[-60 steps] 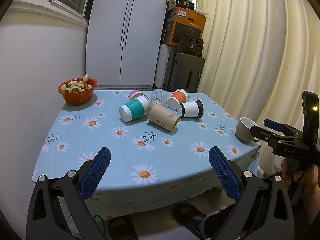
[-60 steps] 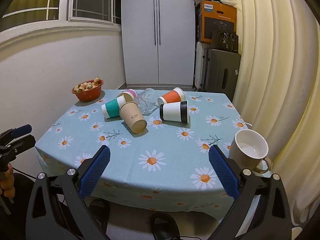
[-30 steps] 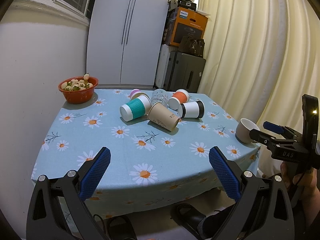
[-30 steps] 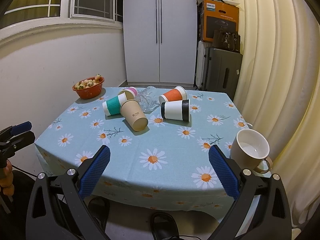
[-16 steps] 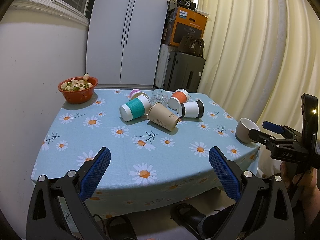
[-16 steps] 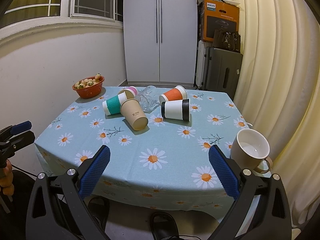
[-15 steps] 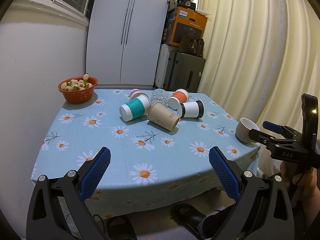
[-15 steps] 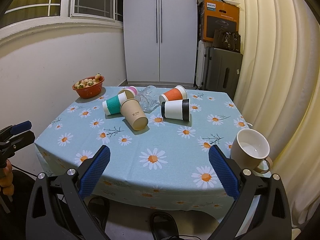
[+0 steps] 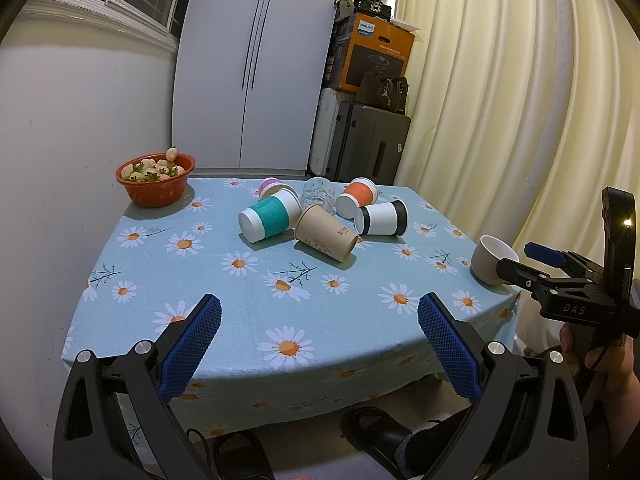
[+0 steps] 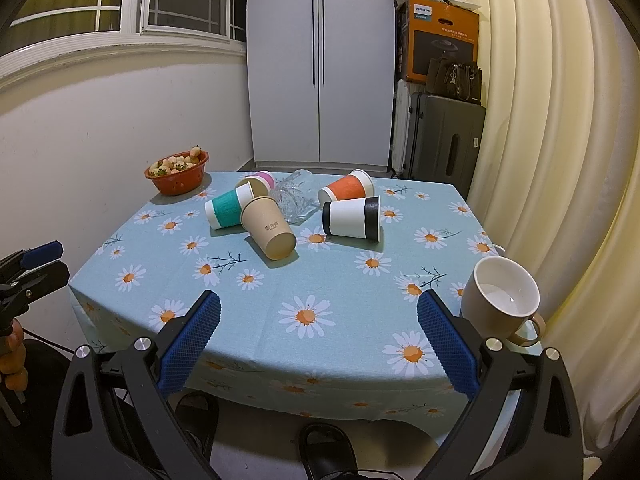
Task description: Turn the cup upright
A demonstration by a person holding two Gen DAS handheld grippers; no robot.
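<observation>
Before the table point(image 9: 256, 300), left gripper point(image 9: 318, 330) and right gripper point(image 10: 318, 328) hover level, jaws wide.

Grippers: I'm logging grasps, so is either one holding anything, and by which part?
Nothing is held. Left gripper and right gripper both have open, empty jaws.

— Where is there room to reach in?

— The near half of the daisy tablecloth point(image 10: 320, 280) lies bare, up to the kraft paper cup point(image 10: 269, 227).

— What blocks the way?

— Behind it, tipped cups crowd together: teal-sleeved cup point(image 10: 226, 211), glass tumbler point(image 10: 294, 196), orange cup point(image 10: 347, 189), black-banded cup point(image 10: 352, 217). A beige mug point(image 10: 502, 300) stands at the right edge; a red bowl point(image 10: 178, 178) sits far left.
</observation>
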